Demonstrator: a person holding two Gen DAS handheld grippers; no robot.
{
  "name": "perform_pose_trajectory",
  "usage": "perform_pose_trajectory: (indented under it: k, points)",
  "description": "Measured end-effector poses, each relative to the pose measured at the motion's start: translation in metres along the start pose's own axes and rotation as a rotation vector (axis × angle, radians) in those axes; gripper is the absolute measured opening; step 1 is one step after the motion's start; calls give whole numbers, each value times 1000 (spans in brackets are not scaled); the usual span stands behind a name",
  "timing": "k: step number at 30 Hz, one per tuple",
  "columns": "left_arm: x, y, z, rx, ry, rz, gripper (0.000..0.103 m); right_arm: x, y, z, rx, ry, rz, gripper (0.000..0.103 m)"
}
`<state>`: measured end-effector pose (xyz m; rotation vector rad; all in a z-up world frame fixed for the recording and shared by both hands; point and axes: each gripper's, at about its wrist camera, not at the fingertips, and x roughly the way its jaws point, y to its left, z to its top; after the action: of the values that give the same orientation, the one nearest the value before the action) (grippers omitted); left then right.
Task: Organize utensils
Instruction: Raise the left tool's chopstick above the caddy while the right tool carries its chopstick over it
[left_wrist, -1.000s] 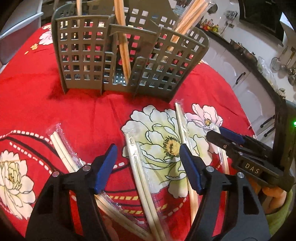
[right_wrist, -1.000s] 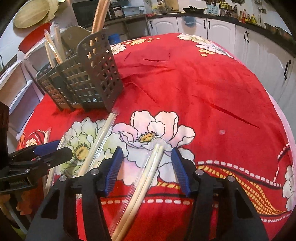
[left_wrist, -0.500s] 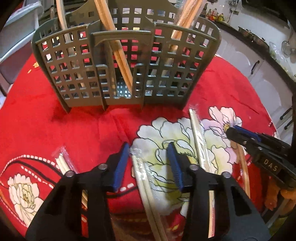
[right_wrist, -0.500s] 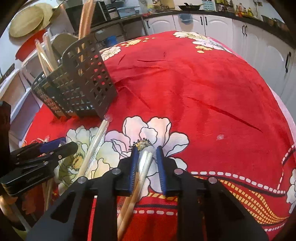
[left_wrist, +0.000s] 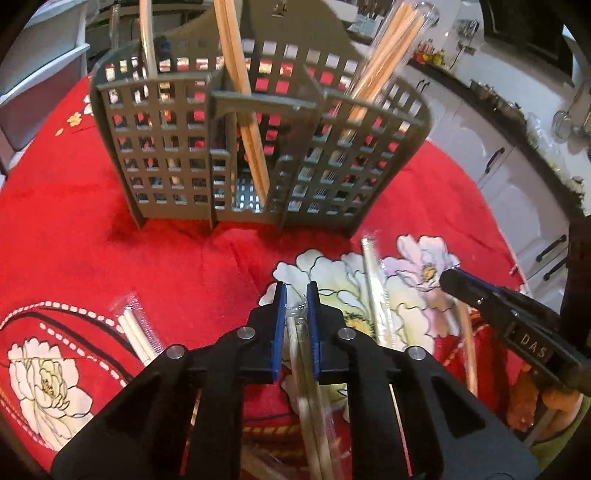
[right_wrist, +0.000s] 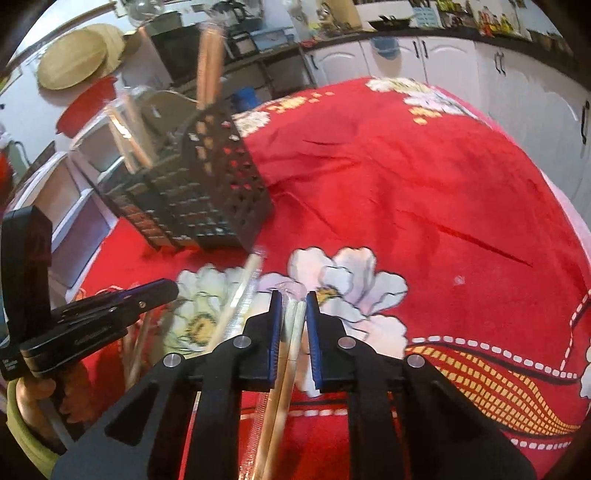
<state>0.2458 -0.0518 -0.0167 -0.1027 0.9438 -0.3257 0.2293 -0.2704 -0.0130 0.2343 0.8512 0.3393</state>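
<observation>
A grey slotted utensil basket (left_wrist: 166, 147) stands on the red flowered tablecloth (left_wrist: 74, 240), holding several chopstick pairs. It also shows in the right wrist view (right_wrist: 207, 199). My left gripper (left_wrist: 295, 314) is shut on a plastic-wrapped chopstick pair (left_wrist: 314, 413), in front of the basket. My right gripper (right_wrist: 291, 317) is shut on another wrapped chopstick pair (right_wrist: 284, 369). A wrapped pair (left_wrist: 375, 288) lies loose between the two grippers, also in the right wrist view (right_wrist: 243, 291). A white wrapped pair (left_wrist: 136, 332) lies at the left.
The round table's edge (right_wrist: 576, 229) falls away at the right, with white kitchen cabinets (right_wrist: 461, 55) beyond. A shelf unit (right_wrist: 74, 173) stands behind the basket. The right gripper's body (left_wrist: 517, 325) sits close beside my left gripper.
Both grippers have closed from wide open onto wrapped chopstick pairs. The left gripper has moved closer to the basket, and both pairs look lifted off the cloth.
</observation>
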Motion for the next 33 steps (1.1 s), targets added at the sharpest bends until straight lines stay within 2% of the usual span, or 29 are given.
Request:
perform_pose_trajectory:
  k: [16,33]
  points:
    - [-77,16,15,-39,-187,-29,5,-54,70,16,-160,-147,69,11]
    - [-147,28,36,-58,-371,0,4,-91,123,44,-241,-307,98,11]
